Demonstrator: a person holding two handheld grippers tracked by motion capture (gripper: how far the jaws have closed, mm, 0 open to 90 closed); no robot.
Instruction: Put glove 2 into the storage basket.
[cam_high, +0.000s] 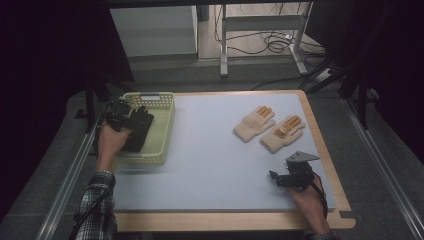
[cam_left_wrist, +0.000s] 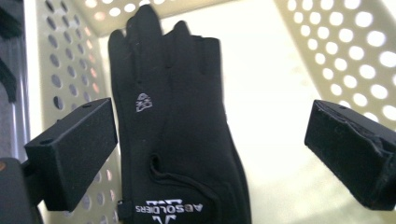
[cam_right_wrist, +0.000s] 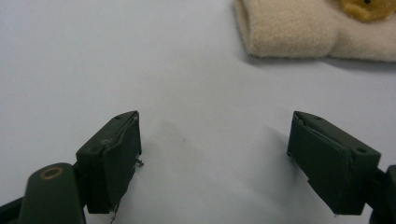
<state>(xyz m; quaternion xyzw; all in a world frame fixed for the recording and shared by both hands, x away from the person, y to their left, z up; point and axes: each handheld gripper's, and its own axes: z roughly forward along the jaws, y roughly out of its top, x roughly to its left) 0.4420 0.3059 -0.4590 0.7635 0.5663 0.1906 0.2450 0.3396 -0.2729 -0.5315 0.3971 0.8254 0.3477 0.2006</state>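
While I am watching from the high view, my right gripper (cam_high: 276, 177) is resting low on the pale grey-blue mat (cam_high: 215, 165) near the table's near right corner, and its own view is showing both dark jaws standing wide apart over bare mat with nothing between them. Along the near edge, the wooden table rim (cam_high: 225, 221) is framing that mat. Just beyond the right gripper, two cream knitted gloves (cam_high: 270, 126) with orange fingertips are lying flat side by side, fingers pointing away; the cuff of one cream glove (cam_right_wrist: 299, 30) is showing ahead of the right jaws, apart from them.

On the left side, my left gripper (cam_high: 118, 120) is hovering over the pale yellow perforated basket (cam_high: 162, 131), which is sitting at the mat's left edge. Inside it a black glove (cam_left_wrist: 180, 126) is lying flat on the basket floor, close to one perforated wall (cam_left_wrist: 65, 60), white lettering at its cuff. My left jaws are standing wide on either side of it, not pressing it.

Farther off, grey floor is surrounding the table, with metal desk legs (cam_high: 223, 45), loose cables (cam_high: 272, 45) and a pale cabinet (cam_high: 155, 30) behind, and dark curtains at both sides.
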